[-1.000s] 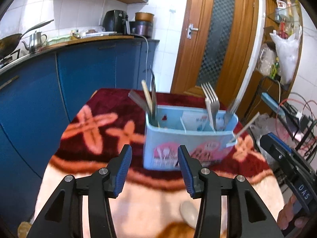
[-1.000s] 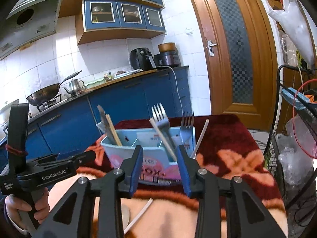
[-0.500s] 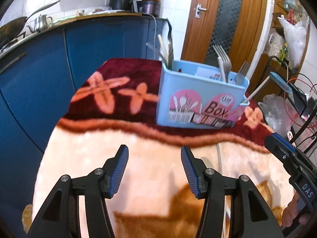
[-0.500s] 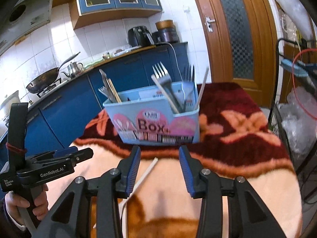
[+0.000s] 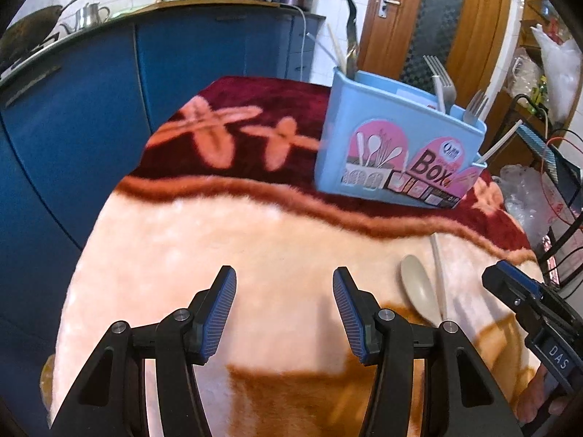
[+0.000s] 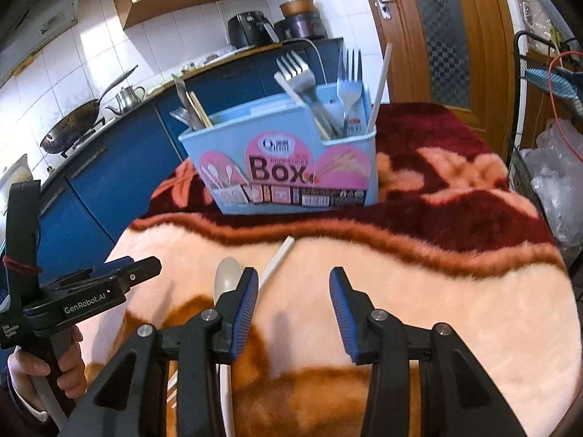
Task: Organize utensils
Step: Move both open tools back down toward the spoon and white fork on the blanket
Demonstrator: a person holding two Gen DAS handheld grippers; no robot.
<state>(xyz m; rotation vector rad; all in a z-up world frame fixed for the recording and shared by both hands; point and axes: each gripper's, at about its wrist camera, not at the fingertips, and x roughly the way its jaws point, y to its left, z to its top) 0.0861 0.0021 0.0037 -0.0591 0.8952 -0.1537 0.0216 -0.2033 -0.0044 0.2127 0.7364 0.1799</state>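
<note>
both claws are empty with their jaws spread apart: the left gripper hovers over bare pale blanket, and the right gripper hangs low just beside the loose pieces.

most of the sorting looks done. the blue utensil box stands on the dark red part of the fleece blanket, and it already holds forks and a white chopstick in its right-hand compartment, with a knife and more chopsticks at the left end. the middle section shows no utensils, though its depth is hidden.

what seems left lies on the pale part of the blanket, well apart from the box: a beige spoon and a white chopstick just beside it. in the right wrist view the spoon's bowl sits right at the left finger of the right gripper, its handle running under the tool.

my judgement: two items remain, and the right gripper is better placed to take the spoon next.
</note>
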